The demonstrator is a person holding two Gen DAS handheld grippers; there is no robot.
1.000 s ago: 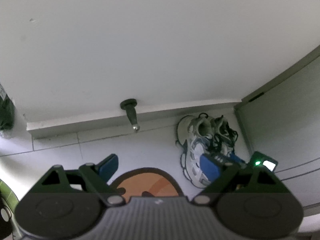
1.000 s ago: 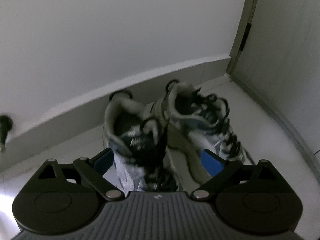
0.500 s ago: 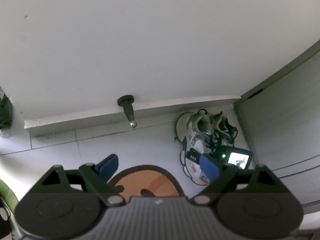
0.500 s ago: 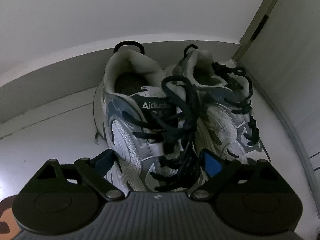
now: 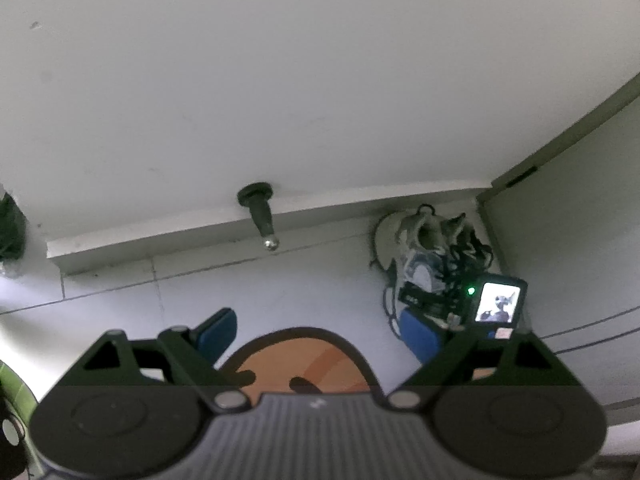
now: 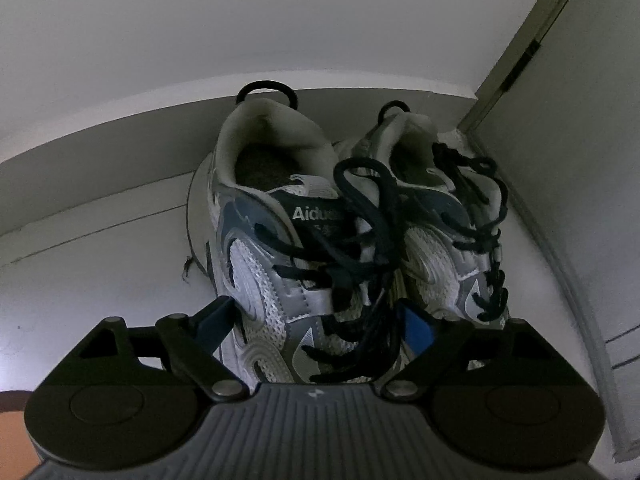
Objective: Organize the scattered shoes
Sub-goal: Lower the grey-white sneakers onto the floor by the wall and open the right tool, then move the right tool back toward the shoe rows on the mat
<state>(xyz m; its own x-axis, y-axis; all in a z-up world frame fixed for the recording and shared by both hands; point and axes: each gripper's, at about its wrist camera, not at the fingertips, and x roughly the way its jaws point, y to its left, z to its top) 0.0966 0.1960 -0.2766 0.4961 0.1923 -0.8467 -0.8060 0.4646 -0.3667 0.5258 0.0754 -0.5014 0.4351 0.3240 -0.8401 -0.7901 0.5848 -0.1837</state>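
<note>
Corner of a tiled room, dim light.
You face a plain white wall with a baseboard; a dark doorstop with a shiny tip juts from it. An orange, dark-edged mat lies on the pale tiled floor. A door closes the corner at right.
</note>
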